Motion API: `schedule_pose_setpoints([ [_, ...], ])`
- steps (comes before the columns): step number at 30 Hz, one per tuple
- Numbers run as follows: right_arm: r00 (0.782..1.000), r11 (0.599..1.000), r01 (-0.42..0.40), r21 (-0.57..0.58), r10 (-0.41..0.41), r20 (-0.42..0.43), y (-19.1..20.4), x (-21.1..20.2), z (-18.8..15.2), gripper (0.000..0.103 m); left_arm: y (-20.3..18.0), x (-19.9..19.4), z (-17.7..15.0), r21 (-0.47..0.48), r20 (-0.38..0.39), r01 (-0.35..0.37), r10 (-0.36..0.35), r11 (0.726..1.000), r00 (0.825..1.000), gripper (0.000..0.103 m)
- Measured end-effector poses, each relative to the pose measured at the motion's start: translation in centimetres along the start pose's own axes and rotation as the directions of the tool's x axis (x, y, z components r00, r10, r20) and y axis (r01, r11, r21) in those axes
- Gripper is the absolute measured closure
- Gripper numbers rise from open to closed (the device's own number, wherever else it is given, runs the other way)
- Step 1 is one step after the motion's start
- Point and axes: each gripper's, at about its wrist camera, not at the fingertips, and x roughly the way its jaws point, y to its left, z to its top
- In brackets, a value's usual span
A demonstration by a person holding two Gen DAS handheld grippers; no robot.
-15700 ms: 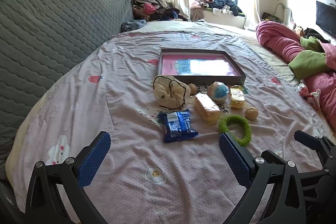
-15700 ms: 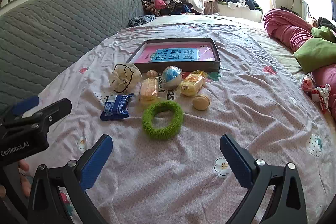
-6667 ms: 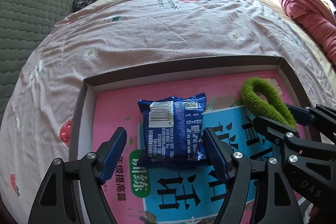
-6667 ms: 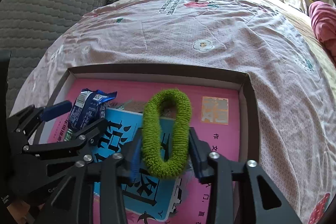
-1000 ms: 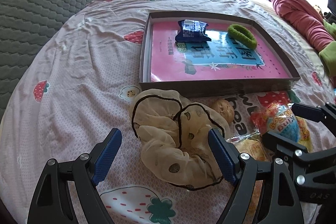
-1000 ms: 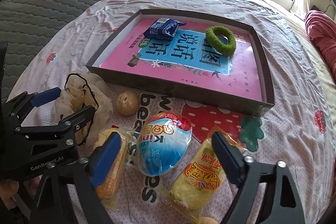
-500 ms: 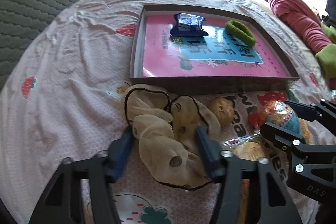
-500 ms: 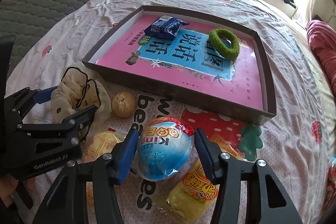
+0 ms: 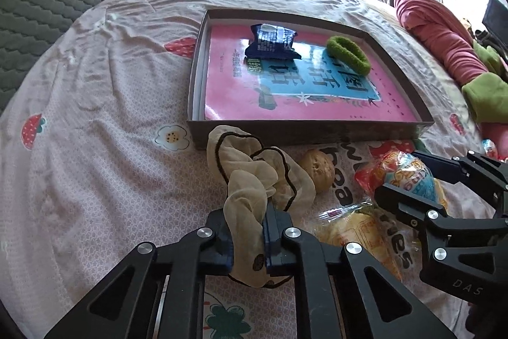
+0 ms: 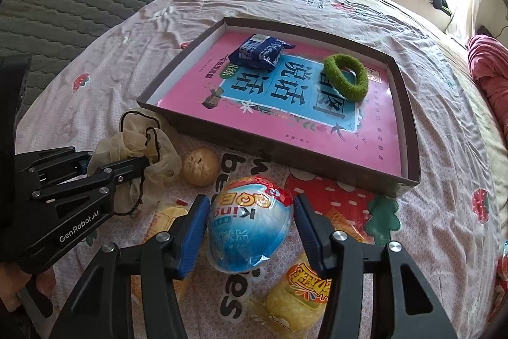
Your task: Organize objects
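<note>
Left wrist view: left tool (image 9: 247,239) was pressed together on the beige scrunchie (image 9: 254,177) at lower centre, fabric bunched between the pads, rest draped on the bed sheet (image 9: 95,148). Tray (image 9: 304,134) at upper centre already held the blue snack pack (image 9: 271,43) and green hair ring (image 9: 347,53), so two items looked done. Walnut (image 9: 317,169) sat just right of the scrunchie; tray's near wall stood between scrunchie and tray floor.

Right wrist view: right tool (image 10: 249,231) at lower centre straddled the blue egg toy (image 10: 249,223), pads at or just off its sides; whether they touched, I couldn't tell, so not clearly pinching. Egg sat on the bed just before the tray. Left to sort, by my read: scrunchie, egg, walnut, yellow cake pack (image 10: 298,297) at lower right, another wrapped cake (image 10: 165,224) under the left pad. Left tool crowded the left edge, close to the egg.
</note>
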Motion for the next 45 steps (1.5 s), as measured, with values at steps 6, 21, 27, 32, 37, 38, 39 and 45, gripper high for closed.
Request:
schedule_pose_setpoints([
  [6, 1.000, 1.000, -0.006, -0.003, 0.006, 0.009, 0.2, -0.8, 0.0, 0.048, -0.3, -1.1, 0.2, 0.011, 0.019, -0.005, 0.005, 1.000, 1.000, 0.090],
  [21, 0.999, 1.000, -0.013, 0.010, 0.012, 0.033, 0.1, -3.0, -0.7, 0.049, -1.1, -3.7, -0.1, 0.031, 0.043, -0.023, 0.021, 0.999, 0.999, 0.091],
  [27, 0.998, 1.000, -0.002, 0.023, 0.000, 0.061, -0.3, -4.3, -0.6, 0.048, -1.5, -5.2, 0.0, 0.037, 0.064, -0.027, 0.025, 0.999, 0.998, 0.091],
  [32, 0.997, 0.999, 0.000, 0.034, -0.002, 0.074, -0.7, -4.8, -0.2, 0.048, -1.4, -6.4, 0.3, 0.042, 0.080, -0.036, 0.033, 0.998, 0.996, 0.091],
  [37, 0.996, 0.999, -0.005, 0.034, 0.003, 0.087, -0.6, -5.3, 0.3, 0.048, -1.3, -7.3, 0.6, 0.044, 0.090, -0.045, 0.041, 0.998, 0.995, 0.091],
  [38, 0.996, 1.000, -0.005, 0.031, 0.002, 0.088, -0.5, -5.5, 0.3, 0.048, -1.3, -7.5, 0.7, 0.043, 0.094, -0.045, 0.040, 0.998, 0.995, 0.091],
  [39, 0.996, 1.000, -0.005, 0.029, 0.002, 0.094, -0.4, -5.9, 0.3, 0.048, -1.3, -7.8, 0.7, 0.042, 0.098, -0.045, 0.041, 0.998, 0.994, 0.091],
  [45, 0.993, 1.000, -0.002, 0.018, 0.000, 0.121, 0.1, -8.2, 0.3, 0.048, -2.1, -10.0, 0.7, 0.052, 0.126, -0.049, 0.042, 0.997, 0.991, 0.091],
])
